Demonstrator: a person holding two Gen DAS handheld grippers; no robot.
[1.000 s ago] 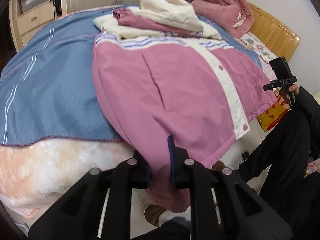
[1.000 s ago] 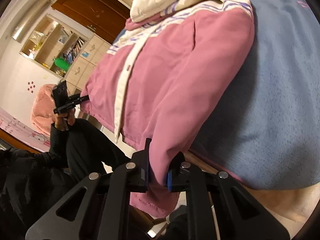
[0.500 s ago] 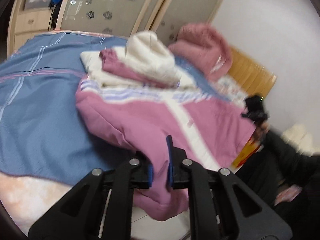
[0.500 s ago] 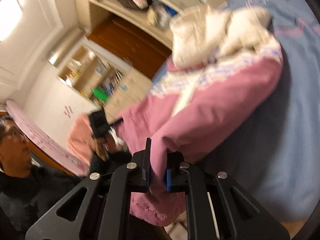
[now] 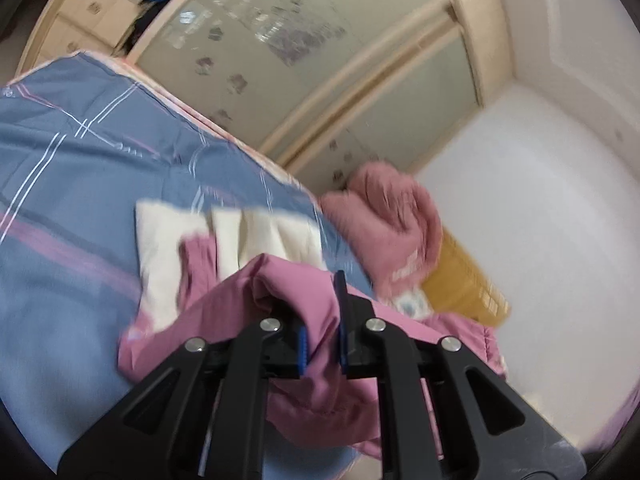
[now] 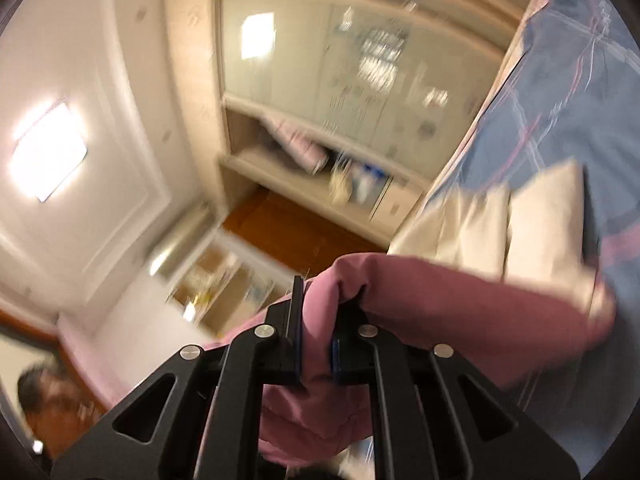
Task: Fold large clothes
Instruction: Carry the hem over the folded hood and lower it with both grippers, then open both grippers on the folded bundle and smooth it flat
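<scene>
1. Left gripper (image 5: pixel 322 340), at 6 o'clock in the left wrist view: jaws pinching a bunched pink edge of the jacket (image 5: pixel 288 308); cloth draped over and below the jaws, presumably a hem corner gripped so the panel can be carried as one sheet.
2. Right gripper (image 6: pixel 316 344), at 6 o'clock in the right wrist view: jaws pinching another pink edge of the same jacket (image 6: pixel 460 312); two grips apart, likely to keep the lifted edge spread and not sagging.
3. Cream upper part of the jacket (image 5: pixel 256 236), toward 11 o'clock beyond the left jaws: lying on the bed (image 5: pixel 80 184), apparently the target for the raised hem in a bottom-to-top fold.
4. Crumpled pink garment (image 5: pixel 392 216), at 1 o'clock: heaped apart from the jacket, near the yellow headboard (image 5: pixel 464 284).
5. Wardrobe doors (image 5: pixel 280 48), at 12 o'clock: farthest, blurred.
</scene>
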